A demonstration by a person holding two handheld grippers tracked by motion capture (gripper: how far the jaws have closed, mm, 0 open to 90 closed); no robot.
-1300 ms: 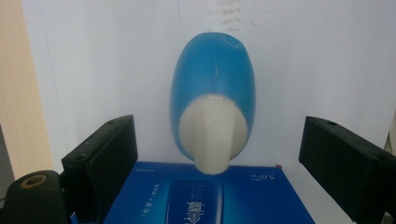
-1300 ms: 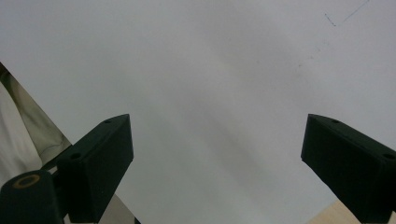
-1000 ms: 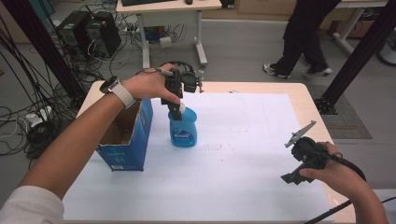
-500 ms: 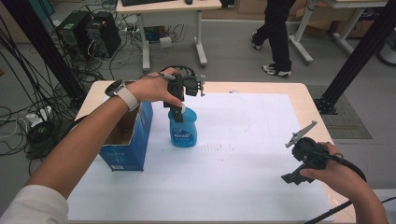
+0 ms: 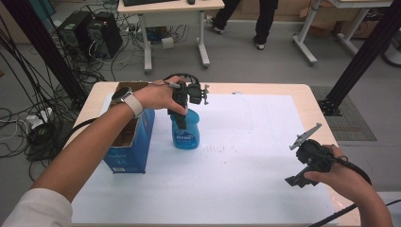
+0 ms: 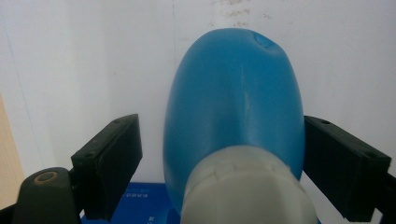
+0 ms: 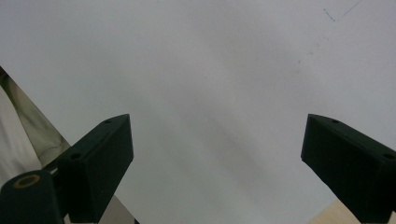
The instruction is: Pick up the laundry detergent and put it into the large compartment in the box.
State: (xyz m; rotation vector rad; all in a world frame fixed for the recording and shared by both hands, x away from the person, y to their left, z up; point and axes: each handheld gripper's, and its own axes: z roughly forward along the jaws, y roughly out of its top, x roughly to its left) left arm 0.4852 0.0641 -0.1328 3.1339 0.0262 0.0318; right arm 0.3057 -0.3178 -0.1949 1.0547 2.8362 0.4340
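Blue bottle (image 5: pixel 184 134): one item, translucent blue plastic with a white label and a pale cap (image 6: pixel 245 189), standing upright on the white paper sheet (image 5: pixel 236 170) that covers your wooden table (image 5: pixel 312 101), left of centre. Nearest you, at the table's right front: your right hand (image 5: pixel 343 177) holding the right gripper (image 5: pixel 302 163) low over the paper; in the right gripper view its two black jaws stand wide apart with bare white sheet between them, holding nothing, and a strip of the table edge shows at the lower right corner. A cable (image 5: pixel 350 210) trails from it toward the bottom edge. Left front: your left forearm in a white sleeve (image 5: pixel 33 210), reaching forward and wearing a wristwatch (image 5: pixel 126 97) on a pale band. Middle left: an open blue cardboard box (image 5: pixel 130 137), top flaps up, just beside the bottle on its left; whether they touch cannot be told. Above the bottle: your left hand (image 5: pixel 158 97) and the left gripper (image 5: pixel 182 106), set down over the bottle's top. In the left gripper view the jaws are spread to either side of the bottle's body; the right one lies at or against the plastic, the left one stands clear with a gap, so the bottle is not clamped. Beyond the table: grey floor, a desk frame (image 5: pixel 175 33), computer towers (image 5: pixel 90 30) with tangled cables, and a person's legs (image 5: pixel 248 19).
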